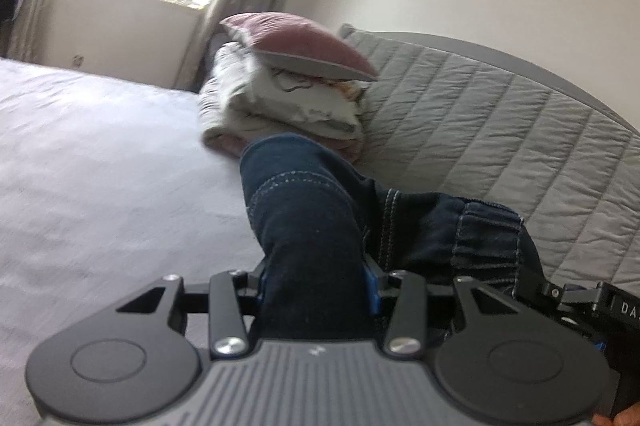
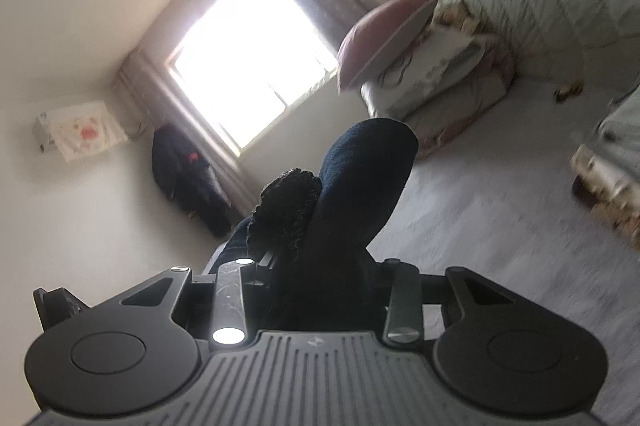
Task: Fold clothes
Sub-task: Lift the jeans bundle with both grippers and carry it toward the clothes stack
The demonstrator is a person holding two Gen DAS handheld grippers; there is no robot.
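Left tool clamped on dark blue jeans; bunched denim rises from between fingers, long axis running away from camera toward pillow stack. Elastic waistband trails right. Jeans held above grey bed, near quilted headboard. Right tool clamped on same jeans; fold points up toward window.

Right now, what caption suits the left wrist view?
Left claw grips dark denim trousers above a pale bed.
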